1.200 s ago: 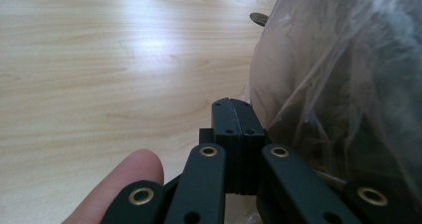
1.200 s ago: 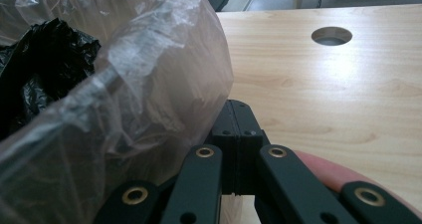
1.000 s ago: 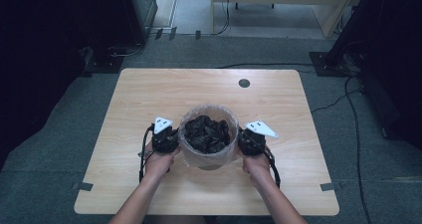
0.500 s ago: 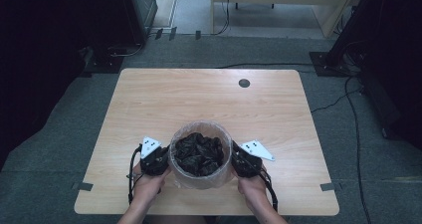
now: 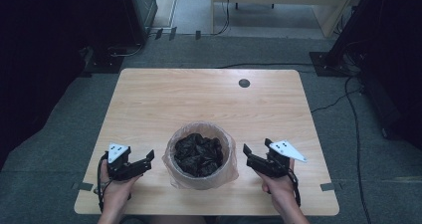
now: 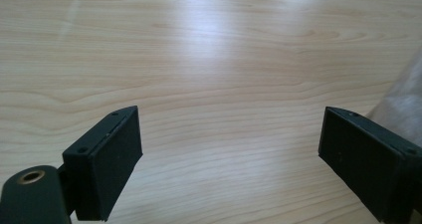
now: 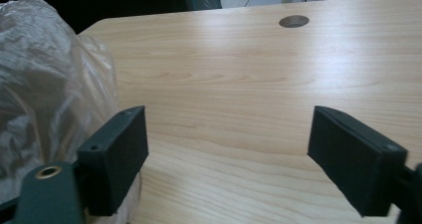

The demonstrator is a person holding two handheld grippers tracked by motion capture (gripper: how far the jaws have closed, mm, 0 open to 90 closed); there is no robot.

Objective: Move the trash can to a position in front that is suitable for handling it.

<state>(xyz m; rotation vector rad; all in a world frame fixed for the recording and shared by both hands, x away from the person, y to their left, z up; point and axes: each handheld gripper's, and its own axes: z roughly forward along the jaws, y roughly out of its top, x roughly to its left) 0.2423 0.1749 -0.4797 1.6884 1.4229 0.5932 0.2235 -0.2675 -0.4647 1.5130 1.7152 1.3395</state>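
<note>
Okay, both my grippers are off the bin now — half a second ago they were pressed against its sides, and now they've pulled away. The round bin (image 5: 201,157), lined with a clear plastic bag and holding crumpled dark material (image 5: 199,152), sits on the near middle of the wooden table (image 5: 209,102), closer to my edge than it was a second ago, when it stood nearer the table's centre. My left gripper (image 5: 142,163) is off to the bin's left, near it but apart, jaws spread wide with nothing between them; in the left gripper view I see bare wood grain between the two black pads (image 6: 112,159), and just a sliver of the bag's cloudy plastic (image 6: 405,102) at the right edge. My right gripper (image 5: 251,158) has backed off to the bin's right, also near but not touching as seen from the high view, jaws likewise spread and empty. In the right gripper view the bag (image 7: 50,99) bulges just beside my left-hand pad (image 7: 119,157); I can't tell whether it brushes it. The small dark round hole (image 5: 244,83) sits at the table's far side, and cables (image 5: 348,99) trail on the grey floor to the right.
</note>
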